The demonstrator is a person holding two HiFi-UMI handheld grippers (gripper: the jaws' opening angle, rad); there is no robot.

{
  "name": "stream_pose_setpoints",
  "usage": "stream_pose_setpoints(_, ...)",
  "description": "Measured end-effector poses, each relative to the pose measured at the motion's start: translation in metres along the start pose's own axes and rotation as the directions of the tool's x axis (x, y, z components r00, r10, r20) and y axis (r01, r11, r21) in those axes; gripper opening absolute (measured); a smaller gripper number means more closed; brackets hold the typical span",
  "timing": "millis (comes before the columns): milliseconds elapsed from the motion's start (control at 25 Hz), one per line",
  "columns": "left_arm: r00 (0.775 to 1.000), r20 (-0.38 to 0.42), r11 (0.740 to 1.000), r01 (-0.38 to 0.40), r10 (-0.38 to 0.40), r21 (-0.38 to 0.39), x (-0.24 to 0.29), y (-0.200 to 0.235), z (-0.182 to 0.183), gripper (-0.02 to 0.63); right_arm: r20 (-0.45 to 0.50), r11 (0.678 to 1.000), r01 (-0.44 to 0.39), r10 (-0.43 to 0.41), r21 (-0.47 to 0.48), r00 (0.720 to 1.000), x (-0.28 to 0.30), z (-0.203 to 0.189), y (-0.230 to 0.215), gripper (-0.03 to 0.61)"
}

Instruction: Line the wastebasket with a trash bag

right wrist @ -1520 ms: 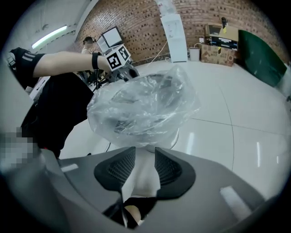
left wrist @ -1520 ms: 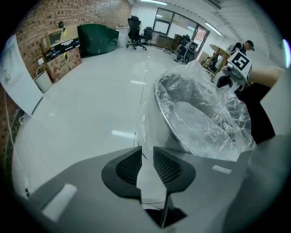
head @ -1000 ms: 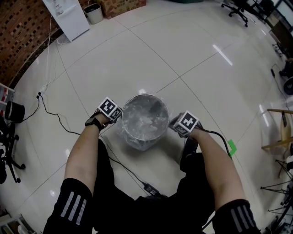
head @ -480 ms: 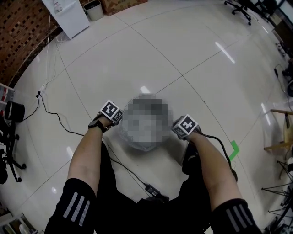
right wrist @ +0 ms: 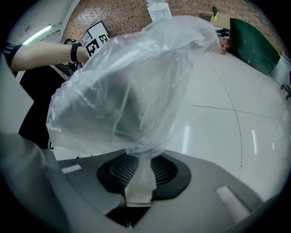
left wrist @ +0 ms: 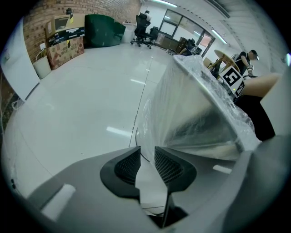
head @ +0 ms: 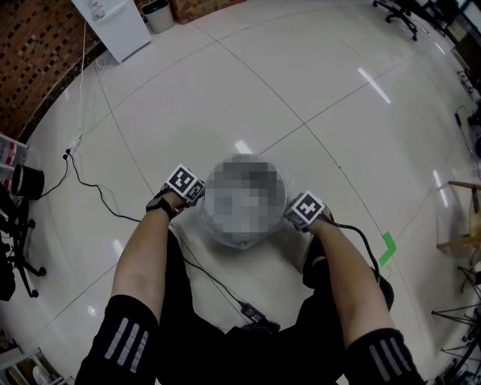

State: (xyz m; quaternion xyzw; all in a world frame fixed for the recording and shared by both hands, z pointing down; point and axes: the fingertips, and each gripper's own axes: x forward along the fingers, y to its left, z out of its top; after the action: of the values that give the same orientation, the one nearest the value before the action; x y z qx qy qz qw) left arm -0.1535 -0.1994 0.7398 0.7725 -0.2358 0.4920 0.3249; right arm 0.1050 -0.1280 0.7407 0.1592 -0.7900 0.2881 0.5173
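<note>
The wastebasket point(head: 245, 241) stands on the floor between my hands; a mosaic patch covers most of it in the head view. A clear trash bag point(left wrist: 213, 86) lies over its rim and hangs down its outside. My left gripper point(head: 184, 183) is at the basket's left side. Its jaws point(left wrist: 147, 152) are opening, a gap shows between the pads, and the bag's edge hangs just in front of them. My right gripper point(head: 307, 210) is at the right side. Its jaws point(right wrist: 143, 161) are opening too, with a bunched tip of the bag point(right wrist: 122, 86) hanging loose into the gap.
A black cable point(head: 98, 192) runs across the tiled floor at left, with an adapter point(head: 252, 312) by my legs. A white board point(head: 113, 26) and a small bin point(head: 158, 15) stand far back. A green tape mark point(head: 387, 248) and a chair point(head: 458, 218) are at right.
Both grippers have sunk a little along the basket's sides, the right one more. The bag's overhang has come lower on the outside.
</note>
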Motion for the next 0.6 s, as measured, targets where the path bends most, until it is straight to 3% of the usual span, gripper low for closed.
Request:
stream_pose_setpoints(80,1.000,0.013,1.000,-0.008,0.008,0.002,-0.007,0.000,0.001,0.097,-0.008,1.000,0.002,-0.002,0.000,1.000,-0.006,-0.008,-0.004,0.110)
stream_pose_setpoints(320,0.998,0.041,0.998,-0.048,0.046,0.029,-0.039,0.003,0.000,0.103,-0.005,0.998,0.056,-0.056,-0.033,0.998,-0.052,-0.022,-0.013,0.112)
stream_pose_setpoints(600,0.991,0.118,0.994,-0.078,0.068,0.079,-0.086,-0.016,0.010,0.103,0.067,0.996,0.084,-0.085,0.022,0.994,-0.097,-0.027,-0.008,0.115)
